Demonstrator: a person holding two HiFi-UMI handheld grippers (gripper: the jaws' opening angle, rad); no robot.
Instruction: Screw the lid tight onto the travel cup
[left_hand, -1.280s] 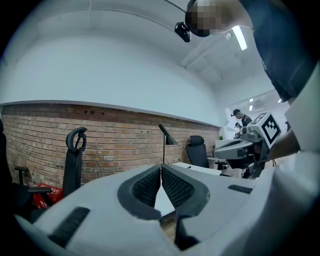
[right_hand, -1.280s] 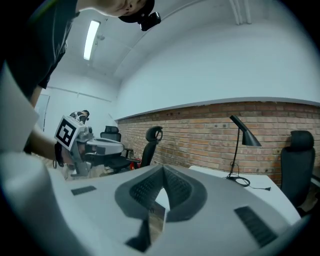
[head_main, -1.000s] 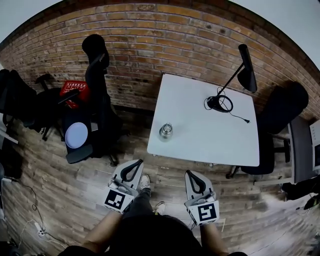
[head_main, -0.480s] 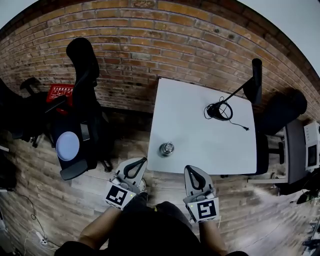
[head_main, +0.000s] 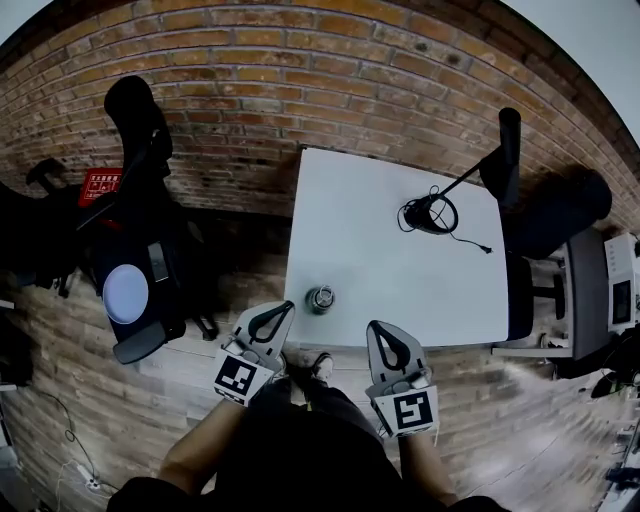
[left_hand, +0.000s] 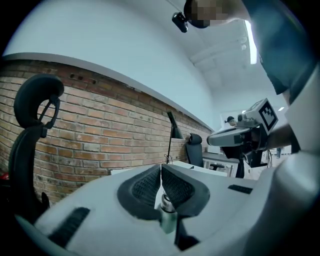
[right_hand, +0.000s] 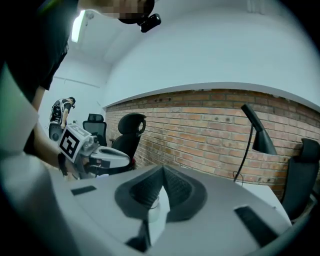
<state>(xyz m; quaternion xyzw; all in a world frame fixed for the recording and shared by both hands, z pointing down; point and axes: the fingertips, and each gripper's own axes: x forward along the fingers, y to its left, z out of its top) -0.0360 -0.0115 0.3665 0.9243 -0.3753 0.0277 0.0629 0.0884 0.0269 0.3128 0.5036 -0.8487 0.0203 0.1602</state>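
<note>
A small steel travel cup (head_main: 320, 298) stands upright near the front left edge of the white table (head_main: 400, 250). It is too small to tell how its lid sits. My left gripper (head_main: 286, 306) hovers just short of the cup, to its left, shut and empty. My right gripper (head_main: 376, 327) hangs at the table's front edge, right of the cup, also shut and empty. In the left gripper view the shut jaws (left_hand: 161, 168) point at the cup (left_hand: 167, 204), and the right gripper (left_hand: 240, 137) shows beside them.
A black desk lamp (head_main: 470, 170) with its coiled cable stands at the table's back right. A black office chair (head_main: 140, 200) with a white disc (head_main: 125, 293) on its seat is to the left, before a brick wall. Another dark chair (head_main: 560, 215) stands to the right.
The person has stepped towards the table. Both grippers, still shut, have come from over the floor up to the table's front edge, close to the cup.
</note>
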